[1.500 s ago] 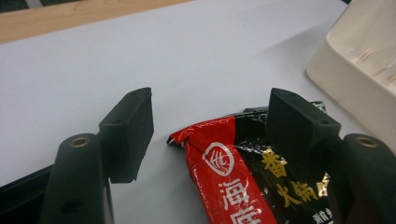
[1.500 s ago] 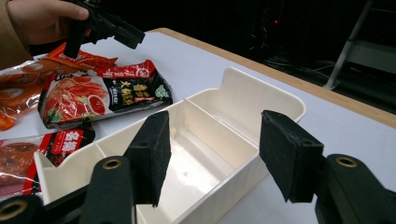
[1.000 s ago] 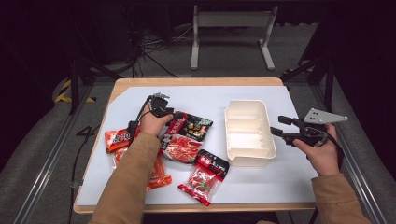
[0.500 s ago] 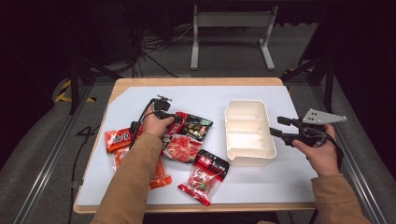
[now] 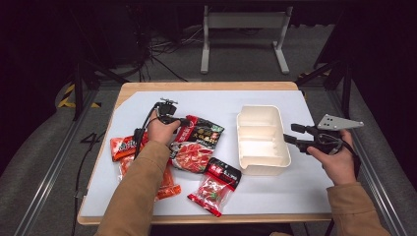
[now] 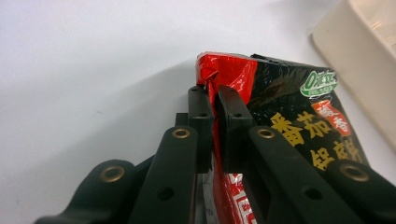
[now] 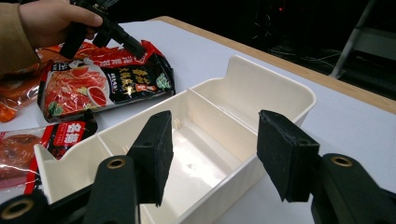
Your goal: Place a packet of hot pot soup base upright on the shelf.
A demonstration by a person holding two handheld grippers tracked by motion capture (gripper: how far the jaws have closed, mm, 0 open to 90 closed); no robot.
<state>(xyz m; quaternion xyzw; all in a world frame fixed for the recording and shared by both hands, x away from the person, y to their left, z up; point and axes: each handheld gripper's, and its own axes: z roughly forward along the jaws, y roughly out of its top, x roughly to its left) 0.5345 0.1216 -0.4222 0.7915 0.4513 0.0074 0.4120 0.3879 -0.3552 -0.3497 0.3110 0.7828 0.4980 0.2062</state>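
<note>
On the white table (image 5: 295, 196), left of the cream divided box (image 5: 260, 140), the left gripper (image 6: 212, 100) has just clamped its jaws on the red top edge of the black-and-red sauce packet (image 6: 285, 116), which lies flat, so lifting looks next. Beside the box's right wall, the right gripper (image 7: 212, 154) has eased narrower but is unclenched, grasping nothing.

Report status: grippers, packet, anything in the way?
Left gripper just closed, shut on black-red packet edge. Right gripper open, hovering at box. Box empty, path clear.
</note>
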